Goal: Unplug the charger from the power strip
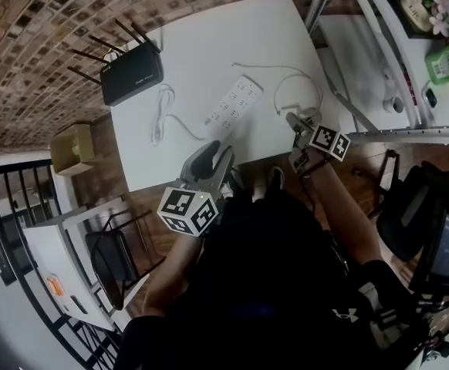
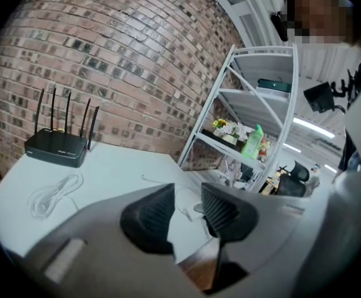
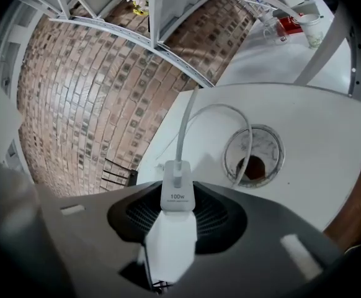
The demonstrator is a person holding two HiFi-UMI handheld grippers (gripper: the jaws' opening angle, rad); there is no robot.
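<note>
One white charger (image 3: 175, 241) is sitting clamped between the jaws of the right gripper (image 3: 177, 211), well apart from the power strip (image 1: 236, 102) lying on the white surface (image 1: 201, 45), so it is looking already unplugged; its cable (image 3: 182, 129) is looping limply away from its front end; the body is likely behaving as a light, rigid, smooth plastic block, so gripping its flat sides is suiting it better than pulling on the cable or connector; the left gripper (image 2: 187, 213) is hovering with jaws apart, grasping nothing.
</note>
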